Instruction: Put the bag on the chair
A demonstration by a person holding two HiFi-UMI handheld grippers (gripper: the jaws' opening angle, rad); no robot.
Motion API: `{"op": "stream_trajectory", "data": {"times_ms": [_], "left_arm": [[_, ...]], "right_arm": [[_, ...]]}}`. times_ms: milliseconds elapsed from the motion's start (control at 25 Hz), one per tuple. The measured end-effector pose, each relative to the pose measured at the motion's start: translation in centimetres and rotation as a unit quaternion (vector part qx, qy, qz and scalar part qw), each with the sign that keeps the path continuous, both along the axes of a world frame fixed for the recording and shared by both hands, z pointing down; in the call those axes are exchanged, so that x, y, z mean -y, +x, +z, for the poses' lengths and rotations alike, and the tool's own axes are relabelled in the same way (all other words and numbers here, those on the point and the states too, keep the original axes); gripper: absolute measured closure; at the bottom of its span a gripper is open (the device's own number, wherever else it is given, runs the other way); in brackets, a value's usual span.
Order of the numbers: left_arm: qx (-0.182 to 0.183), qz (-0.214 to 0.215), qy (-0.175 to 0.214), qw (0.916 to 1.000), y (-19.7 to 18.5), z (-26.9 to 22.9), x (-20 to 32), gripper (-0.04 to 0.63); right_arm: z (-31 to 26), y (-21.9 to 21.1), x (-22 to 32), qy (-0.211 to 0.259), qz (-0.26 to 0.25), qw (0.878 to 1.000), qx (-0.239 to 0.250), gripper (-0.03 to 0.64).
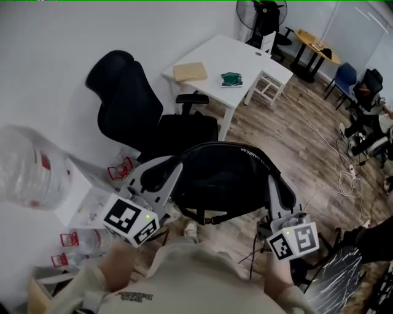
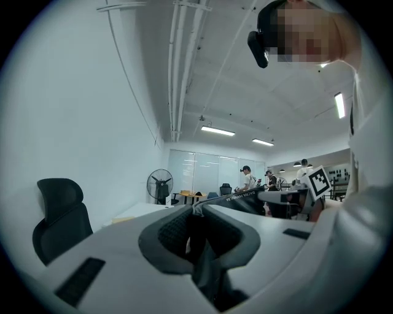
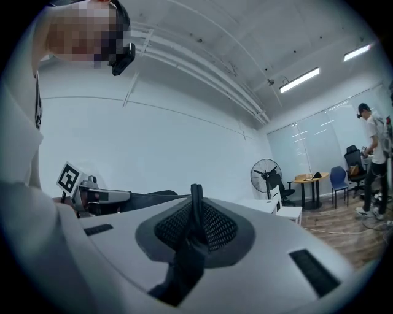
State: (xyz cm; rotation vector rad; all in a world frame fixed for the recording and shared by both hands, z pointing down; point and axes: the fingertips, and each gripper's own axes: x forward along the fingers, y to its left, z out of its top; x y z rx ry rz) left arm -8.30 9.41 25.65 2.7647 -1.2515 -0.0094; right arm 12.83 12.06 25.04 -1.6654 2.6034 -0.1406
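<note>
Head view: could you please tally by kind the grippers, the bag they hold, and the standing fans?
Grippers: 2 (left gripper, right gripper)
Black bag: 1
Standing fan: 1
Total: 4

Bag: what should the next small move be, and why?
Probably carry the bag forward over the chair seat, then lower it. The left claw and right claw are each shut on the bag, and it hangs in the air on the near side of the seat, not resting on it.
</note>
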Motion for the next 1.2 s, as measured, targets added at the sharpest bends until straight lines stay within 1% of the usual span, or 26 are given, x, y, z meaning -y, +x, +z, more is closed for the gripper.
{"op": "stream_trajectory", "data": {"times_ms": [160, 400, 520, 680, 1000, 1200], "left_arm": [[-0.005, 0.007, 0.01, 0.9999, -0.5, -0.5, 4.0, 0.531], [-0.013, -0.011, 0.028, 0.9994, -1.4, -1.0, 8.7, 0.529], [-0.009, -0.012, 0.029, 0.9995, -1.5, -0.6, 10.8, 0.531], [-0.009, -0.023, 0.028, 0.9993, -1.2, 0.0, 13.1, 0.531], [-0.011, -0.043, 0.005, 0.999, 0.7, 1.6, 18.6, 0.531], [-0.023, -0.062, -0.025, 0.9975, 2.7, 3.3, 23.3, 0.531]], "right_arm": [[-0.8, -0.4, 3.8, 0.012, 0.011, 1.0, 0.002, 0.557], [-1.2, -1.2, 8.4, 0.024, 0.008, 1.0, -0.017, 0.557], [-0.9, -1.3, 10.7, 0.023, 0.006, 0.999, -0.022, 0.557], [-0.4, -1.0, 13.3, 0.028, 0.0, 0.999, -0.018, 0.557], [0.6, 1.2, 20.4, 0.023, -0.021, 0.999, -0.014, 0.557], [1.6, 3.0, 26.3, 0.008, -0.038, 0.999, -0.009, 0.557]]}}
